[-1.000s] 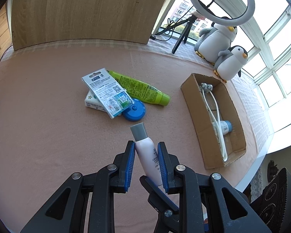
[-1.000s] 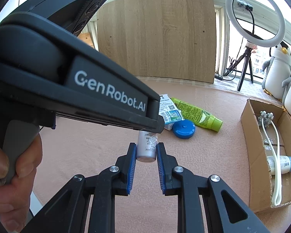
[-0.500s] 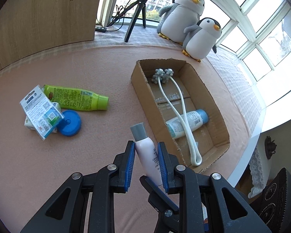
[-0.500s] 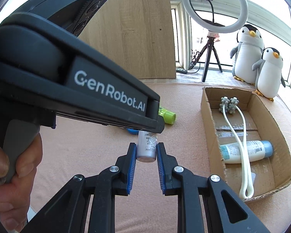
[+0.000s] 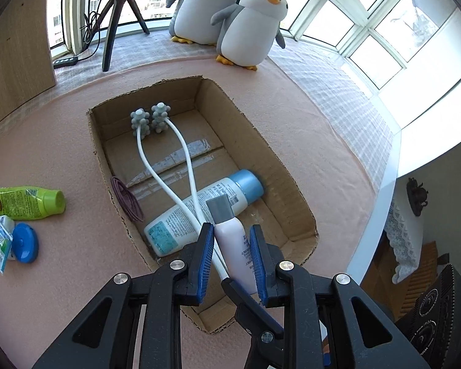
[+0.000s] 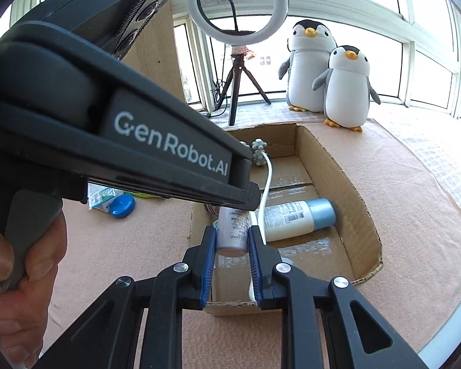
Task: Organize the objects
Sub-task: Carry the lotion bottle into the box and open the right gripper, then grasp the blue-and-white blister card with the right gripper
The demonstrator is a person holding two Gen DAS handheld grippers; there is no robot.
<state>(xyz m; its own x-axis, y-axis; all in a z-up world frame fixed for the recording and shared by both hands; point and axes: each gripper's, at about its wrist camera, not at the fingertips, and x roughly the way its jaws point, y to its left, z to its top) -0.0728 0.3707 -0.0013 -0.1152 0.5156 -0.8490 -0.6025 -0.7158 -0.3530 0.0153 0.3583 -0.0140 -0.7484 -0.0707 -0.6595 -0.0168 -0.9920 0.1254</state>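
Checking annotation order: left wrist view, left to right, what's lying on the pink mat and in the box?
Blue round case → green tube → purple hair tie → white bottle with blue cap → right wall of the cardboard box.

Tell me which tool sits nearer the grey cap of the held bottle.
Left. The left tool clamps the bottle just below its grey cap; the right tool clamps its base end.

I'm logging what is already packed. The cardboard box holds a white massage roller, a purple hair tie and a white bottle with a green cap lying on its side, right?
Not quite: the cap of the white bottle lying in the cardboard box is light blue, not green, as the left wrist view shows. The massage roller and purple hair tie are there.
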